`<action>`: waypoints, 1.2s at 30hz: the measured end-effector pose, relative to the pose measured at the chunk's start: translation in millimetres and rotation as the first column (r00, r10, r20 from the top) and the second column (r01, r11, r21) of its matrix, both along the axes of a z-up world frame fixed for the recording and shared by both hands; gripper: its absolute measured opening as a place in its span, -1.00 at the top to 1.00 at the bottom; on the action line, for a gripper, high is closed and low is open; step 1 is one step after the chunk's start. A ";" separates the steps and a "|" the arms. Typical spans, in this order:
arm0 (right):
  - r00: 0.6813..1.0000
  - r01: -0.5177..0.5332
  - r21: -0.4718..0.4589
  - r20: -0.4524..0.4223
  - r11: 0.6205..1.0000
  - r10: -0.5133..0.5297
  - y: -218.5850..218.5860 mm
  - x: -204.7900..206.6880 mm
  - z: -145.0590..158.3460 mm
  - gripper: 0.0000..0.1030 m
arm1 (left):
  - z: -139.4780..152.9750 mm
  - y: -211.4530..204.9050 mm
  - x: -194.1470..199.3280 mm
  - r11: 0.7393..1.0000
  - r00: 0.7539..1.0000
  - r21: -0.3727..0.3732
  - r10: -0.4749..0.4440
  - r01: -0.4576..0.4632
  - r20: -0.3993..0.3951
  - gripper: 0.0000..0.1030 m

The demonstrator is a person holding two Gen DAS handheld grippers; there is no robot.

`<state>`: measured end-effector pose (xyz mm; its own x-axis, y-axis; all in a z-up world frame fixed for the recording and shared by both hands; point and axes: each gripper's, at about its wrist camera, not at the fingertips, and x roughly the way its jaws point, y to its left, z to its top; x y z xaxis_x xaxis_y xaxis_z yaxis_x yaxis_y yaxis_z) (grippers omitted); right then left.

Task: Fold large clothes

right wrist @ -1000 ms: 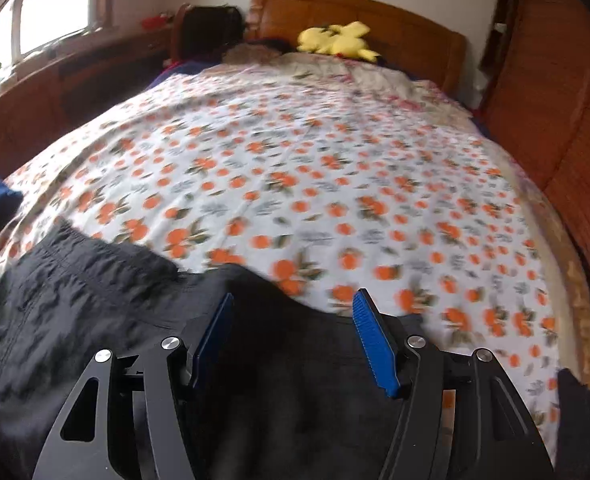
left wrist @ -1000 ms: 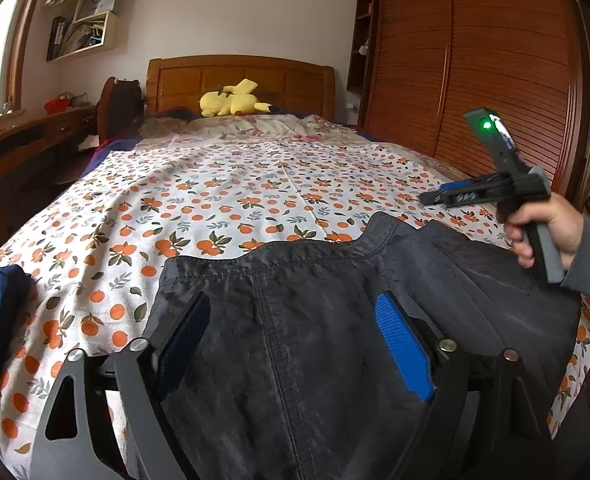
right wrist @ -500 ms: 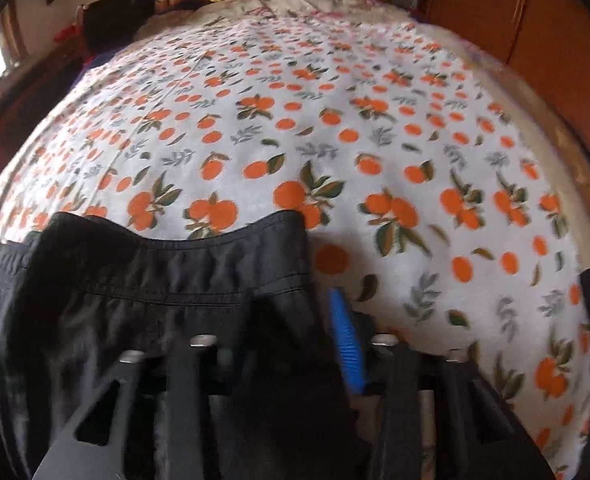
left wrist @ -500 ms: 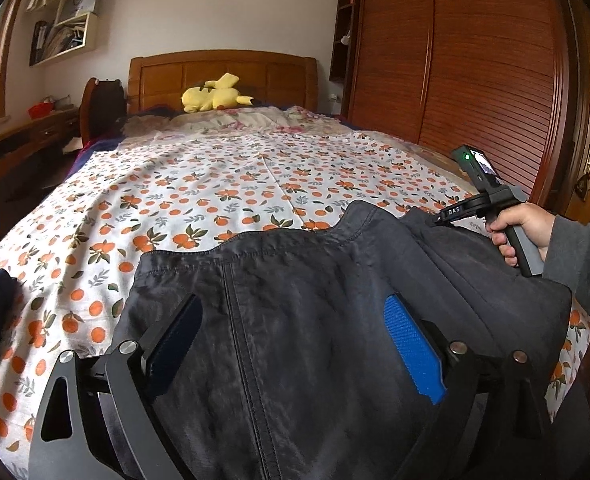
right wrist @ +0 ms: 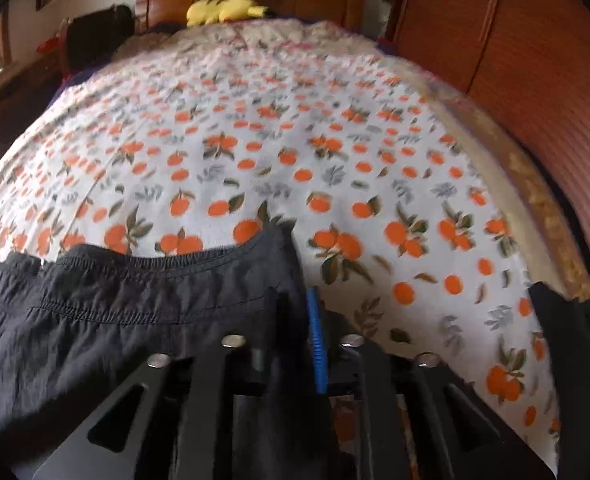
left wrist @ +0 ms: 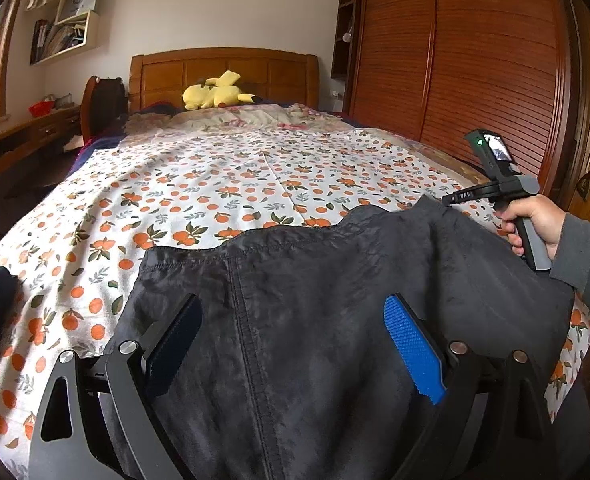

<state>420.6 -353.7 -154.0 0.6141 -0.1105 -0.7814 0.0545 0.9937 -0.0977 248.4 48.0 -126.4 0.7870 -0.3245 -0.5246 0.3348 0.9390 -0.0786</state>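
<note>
The left gripper is wide open over dark pants on the bed. A hand (grey sleeve) holds the right gripper at the pants' edge.

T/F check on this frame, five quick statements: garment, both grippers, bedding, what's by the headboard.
1. The dark garment lies on the floral bedspread. True.
2. The left gripper is clamped on a fold of cloth. False: its pads stand wide apart above the fabric.
3. The right gripper has the garment's corner between its pads. True; its jaws are opening.
4. A yellow plush toy sits by the headboard. True.
5. The bedspread is plain blue. False: it is white with an orange-fruit print.
</note>
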 end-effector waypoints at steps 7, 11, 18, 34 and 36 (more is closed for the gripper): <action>0.994 -0.091 0.020 0.066 0.996 0.089 4.4 -56.6 37.1 0.08 | 9.8 -14.0 -18.9 1.000 1.000 0.014 -0.007 0.007 0.025 -0.81; 0.981 -0.176 0.021 0.091 0.984 0.173 16.5 -107.9 49.0 -0.10 | 11.5 -24.2 -30.7 1.000 0.999 0.019 -0.018 0.017 0.028 -0.82; 0.958 -0.278 0.030 0.080 0.960 0.275 38.0 -179.5 42.2 -0.21 | 4.8 -42.4 -50.7 0.998 0.999 0.042 -0.040 0.039 0.020 -0.85; 0.949 -0.314 0.033 -0.005 0.949 0.315 40.7 -231.4 -19.5 -0.25 | -13.4 -70.5 -84.6 0.995 0.997 0.061 -0.075 0.076 -0.013 -0.85; 0.951 -0.309 0.033 -0.004 0.950 0.310 40.6 -232.8 -17.0 -0.25 | -17.9 -71.3 -85.5 0.995 0.997 0.062 -0.078 0.079 -0.026 -0.85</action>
<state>187.8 -313.1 -171.0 0.6072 0.1085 -0.7871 -0.2569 0.9642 -0.0652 162.9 -23.3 -144.3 0.7476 -0.3504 -0.5642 0.4062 0.9133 -0.0290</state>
